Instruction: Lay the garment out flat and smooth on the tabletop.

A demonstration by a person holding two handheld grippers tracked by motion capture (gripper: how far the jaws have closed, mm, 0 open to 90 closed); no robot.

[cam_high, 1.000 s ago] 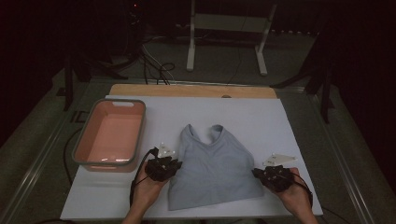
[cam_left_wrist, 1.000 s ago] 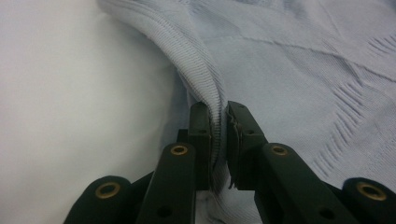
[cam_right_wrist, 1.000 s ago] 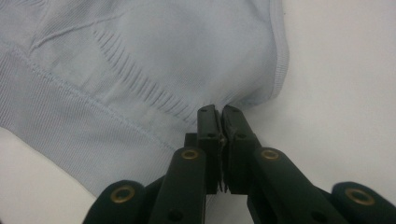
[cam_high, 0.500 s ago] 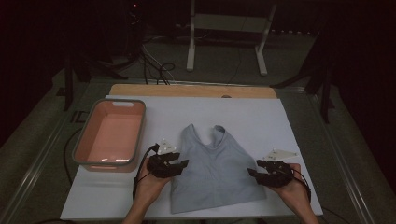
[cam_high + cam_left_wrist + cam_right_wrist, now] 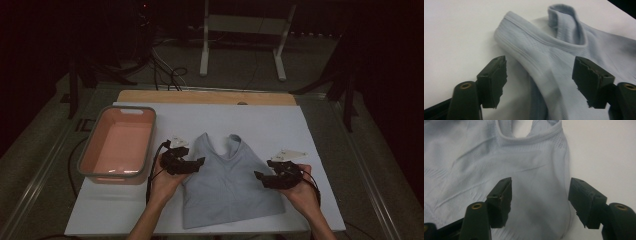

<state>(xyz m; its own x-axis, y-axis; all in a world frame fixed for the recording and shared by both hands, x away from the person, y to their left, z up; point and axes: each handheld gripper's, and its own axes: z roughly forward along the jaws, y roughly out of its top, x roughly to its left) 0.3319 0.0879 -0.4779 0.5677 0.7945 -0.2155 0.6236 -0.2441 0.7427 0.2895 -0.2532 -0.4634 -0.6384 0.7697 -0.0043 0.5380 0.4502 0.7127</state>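
Observation:
A light blue-grey sleeveless top [image 5: 227, 182] lies flat on the white table cover [image 5: 280, 125], straps toward the far side. My left gripper [image 5: 198, 163] hovers at the top's left edge near the armhole. In the left gripper view the left gripper [image 5: 540, 70] has just been opening, and the top's [image 5: 554, 62] folded edge lies loose below its parted jaws. My right gripper [image 5: 258, 175] sits over the top's right edge. In the right gripper view the right gripper [image 5: 541, 187] has also just been opening over the cloth [image 5: 499, 162], and its pads press on nothing.
A pink tub [image 5: 86, 160] with a grey rim stands on the table's left side, close to my left hand. A wooden board [image 5: 200, 96] runs along the far edge. Beyond it are a white stand [image 5: 204, 50] and floor cables [image 5: 167, 70].
Both grippers' jaws went from shut on the top's side edges to apart, letting the cloth go. Both hands shifted a little toward the far side of the table.

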